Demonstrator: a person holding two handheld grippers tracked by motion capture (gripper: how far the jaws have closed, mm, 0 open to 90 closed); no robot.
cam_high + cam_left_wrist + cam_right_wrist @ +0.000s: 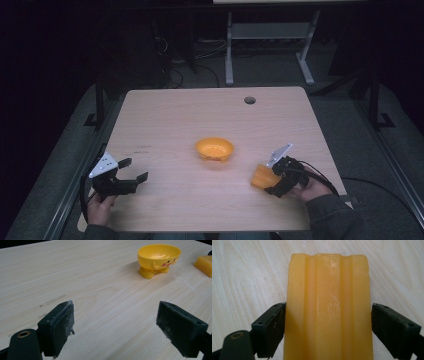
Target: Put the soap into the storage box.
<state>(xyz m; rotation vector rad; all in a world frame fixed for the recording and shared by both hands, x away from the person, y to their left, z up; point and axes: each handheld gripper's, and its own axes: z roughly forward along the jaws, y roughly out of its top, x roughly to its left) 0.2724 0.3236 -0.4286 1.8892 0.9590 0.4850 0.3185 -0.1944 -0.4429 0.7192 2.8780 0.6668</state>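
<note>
The room is dark, and the pale wooden worktop [210,125] with fine straight grain stands in the light; it has a round cable hole [250,100] near its far edge. In the middle of the worktop stands a small yellow bowl [214,149] of glossy plastic, round, on short stubby feet, with a little face printed on its side in the left gripper view.

The right gripper [272,176] is at the near right of the worktop, held by the person's right hand [312,187]. Its jaws stand open around an orange block [328,307], one jaw on each side. The left pad touches the block's side or is just beside it, and the right pad stands a little apart. The block is long and flat, waxy and smooth, with shallow ridges along its length, and it lies on the worktop.

The left gripper [134,170] is at the near left, held by the left hand [100,206], with its jaws wide open over bare wood. Their black pads [60,327] look rough and dusty.
</note>
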